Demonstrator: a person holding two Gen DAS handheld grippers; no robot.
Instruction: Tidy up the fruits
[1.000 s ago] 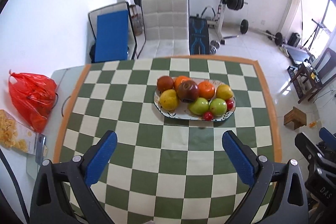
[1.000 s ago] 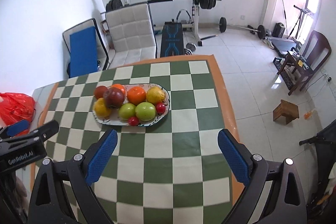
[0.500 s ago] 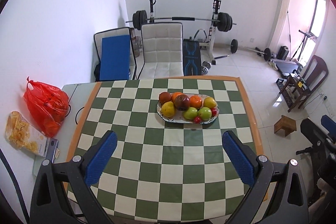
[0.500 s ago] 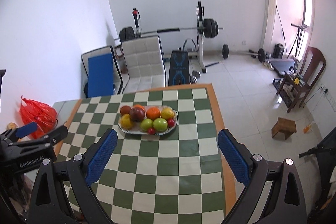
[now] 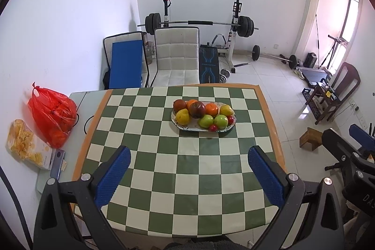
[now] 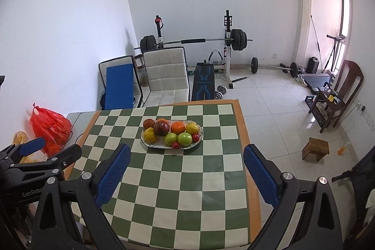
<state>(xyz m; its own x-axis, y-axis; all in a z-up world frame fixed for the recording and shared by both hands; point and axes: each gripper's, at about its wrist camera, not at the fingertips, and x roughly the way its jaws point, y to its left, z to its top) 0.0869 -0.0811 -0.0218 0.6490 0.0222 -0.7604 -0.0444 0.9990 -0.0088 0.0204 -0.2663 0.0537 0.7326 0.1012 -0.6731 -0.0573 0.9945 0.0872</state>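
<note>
Left wrist view: left gripper [image 5: 188,164] spread wide, empty, textured blue pads. Oval ceramic plate [image 5: 187,127] of glossy fruits [image 5: 203,113] sits centre frame (long axis left-right) on checkered tablecloth [image 5: 164,170].

Right wrist view: right gripper [image 6: 186,162] likewise apart; plate [image 6: 154,145] upper centre.

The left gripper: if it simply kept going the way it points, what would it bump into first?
Probably the checkered tabletop, short of the fruit plate. The open left gripper looks down at bare squares, though depth is hard to judge.

Glossy ceramic plate [image 5: 187,127], matt checkered tablecloth [image 5: 182,168], crinkled red plastic bag [image 5: 52,114].
</note>
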